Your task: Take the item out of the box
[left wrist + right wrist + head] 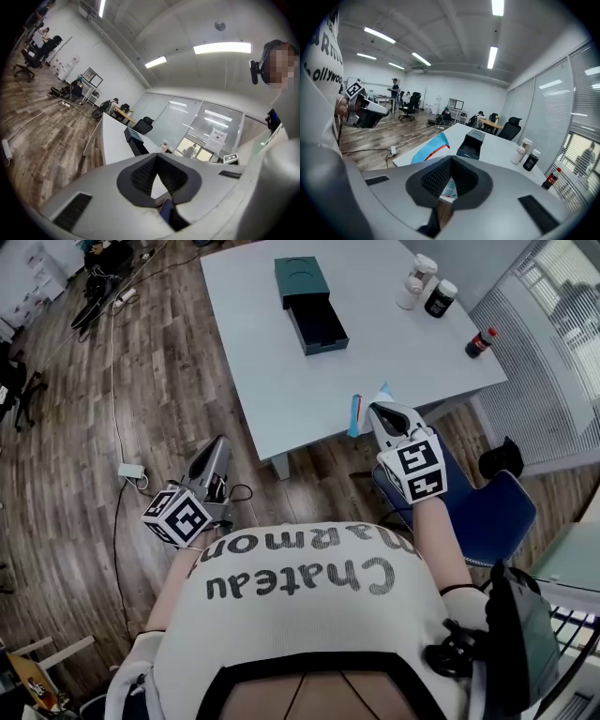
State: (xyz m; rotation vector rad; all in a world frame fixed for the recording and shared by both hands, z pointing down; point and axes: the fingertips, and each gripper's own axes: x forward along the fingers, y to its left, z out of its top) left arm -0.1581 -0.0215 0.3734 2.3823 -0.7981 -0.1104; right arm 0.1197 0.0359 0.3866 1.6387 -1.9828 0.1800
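Both tongs reach forward: right tongs (378, 414), tilted down at the desk (281, 381) edge, pinch a blue-and-white packet (356, 416) well apart from the dark, open drawer box (309, 304); left tongs (221, 442), nearly level above the floor (75, 474), are closed, empty.

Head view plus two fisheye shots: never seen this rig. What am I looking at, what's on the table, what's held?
There is no robot. A person holds a two-jaw gripper in each hand, and the marker cubes are part of the grippers. The head view comes from a camera on the person's head, looking down. The other two come from cameras riding on each gripper, looking along its jaws. On the table are a dark box with its drawer slid out, a white bottle, a black bottle and a red-capped bottle. The right gripper is shut on a blue and white packet at the table's near edge. The left gripper is over the floor, jaws together, empty.
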